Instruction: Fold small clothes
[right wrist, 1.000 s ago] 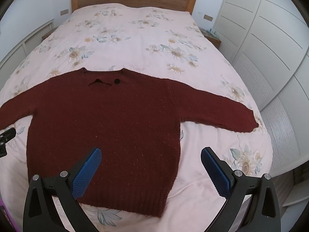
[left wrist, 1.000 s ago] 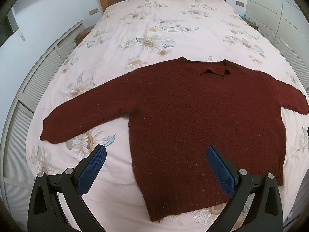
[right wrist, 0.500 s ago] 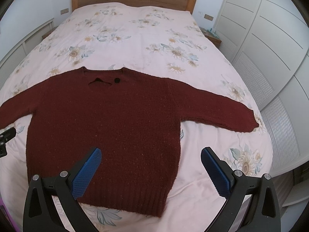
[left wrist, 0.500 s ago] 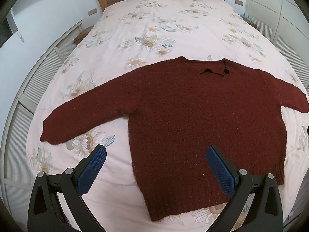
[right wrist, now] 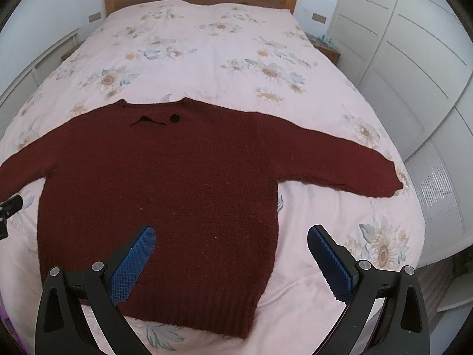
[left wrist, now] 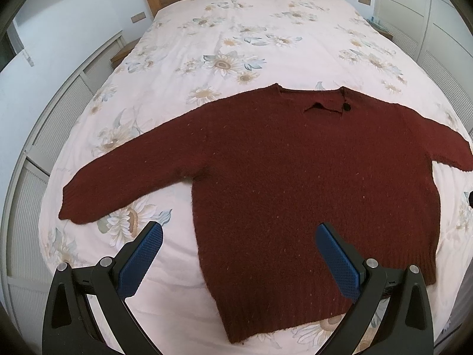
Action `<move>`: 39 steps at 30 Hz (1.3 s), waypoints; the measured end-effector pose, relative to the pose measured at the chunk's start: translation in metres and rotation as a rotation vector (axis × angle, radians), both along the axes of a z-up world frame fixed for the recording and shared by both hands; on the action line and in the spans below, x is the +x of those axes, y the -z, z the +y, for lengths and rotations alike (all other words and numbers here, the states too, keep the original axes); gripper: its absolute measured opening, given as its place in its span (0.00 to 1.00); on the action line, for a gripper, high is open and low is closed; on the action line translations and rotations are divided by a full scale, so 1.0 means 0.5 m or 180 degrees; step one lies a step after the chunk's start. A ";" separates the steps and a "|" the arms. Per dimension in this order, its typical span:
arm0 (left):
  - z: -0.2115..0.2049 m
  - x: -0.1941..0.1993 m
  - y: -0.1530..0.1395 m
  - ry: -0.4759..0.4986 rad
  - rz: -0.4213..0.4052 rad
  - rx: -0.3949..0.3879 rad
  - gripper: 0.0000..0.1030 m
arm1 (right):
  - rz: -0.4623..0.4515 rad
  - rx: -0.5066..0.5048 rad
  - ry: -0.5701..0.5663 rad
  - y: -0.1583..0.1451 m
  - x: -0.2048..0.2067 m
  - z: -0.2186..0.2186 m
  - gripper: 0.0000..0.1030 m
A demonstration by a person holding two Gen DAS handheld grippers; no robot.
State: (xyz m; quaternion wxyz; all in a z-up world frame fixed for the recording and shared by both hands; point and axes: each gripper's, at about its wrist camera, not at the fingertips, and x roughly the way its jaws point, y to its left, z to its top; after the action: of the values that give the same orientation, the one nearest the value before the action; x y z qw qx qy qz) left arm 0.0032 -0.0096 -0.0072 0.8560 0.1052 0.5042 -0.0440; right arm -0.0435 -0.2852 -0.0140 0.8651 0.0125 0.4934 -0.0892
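Hovering above near hem, left tool (left wrist: 236, 257) and right tool (right wrist: 230, 256) both released; sweater (left wrist: 295, 177) flat on bed (left wrist: 251, 29), sleeves spread; better pinch sleeve cuffs, fold inward evenly

Dk maroon sweater (left wrist: 310, 177) w/ black button (left wrist: 346, 107); pink floral bedspread (left wrist: 251, 44); blue pads (left wrist: 142, 259).

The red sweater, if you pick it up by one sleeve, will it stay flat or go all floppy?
Probably floppy: the red sweater is soft knit, lying limp and flat on the bed, so the rest would likely dangle. It looks thick and fuzzy, so it may feel a bit heavy and shouldn't slip easily. Both claws hang open above it.
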 end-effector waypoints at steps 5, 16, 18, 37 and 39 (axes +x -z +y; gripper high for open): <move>-0.010 0.033 0.007 0.0033 0.0025 0.0010 0.99 | 0.0025 0.0034 0.0174 0.023 0.035 -0.079 1.00; -0.028 0.137 0.043 0.0018 0.0117 0.0037 0.99 | 0.0102 0.0421 0.0947 0.121 0.142 -0.410 1.00; -0.029 0.151 0.052 0.0029 0.0107 0.0051 0.99 | 0.0126 0.0480 0.1181 0.153 0.153 -0.486 1.00; -0.024 0.206 0.143 -0.0073 0.0329 0.0067 0.99 | 0.0289 0.1239 0.2235 0.369 0.170 -0.817 1.00; -0.021 0.200 0.151 -0.0078 0.0331 0.0034 0.99 | 0.0325 0.1226 0.2203 0.370 0.174 -0.819 0.99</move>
State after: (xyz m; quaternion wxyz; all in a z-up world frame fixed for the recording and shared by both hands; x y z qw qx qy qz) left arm 0.1035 -0.0201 -0.0829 0.8286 0.1011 0.5494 -0.0362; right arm 0.0436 -0.6946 -0.1992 0.7401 0.3355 0.5101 -0.2819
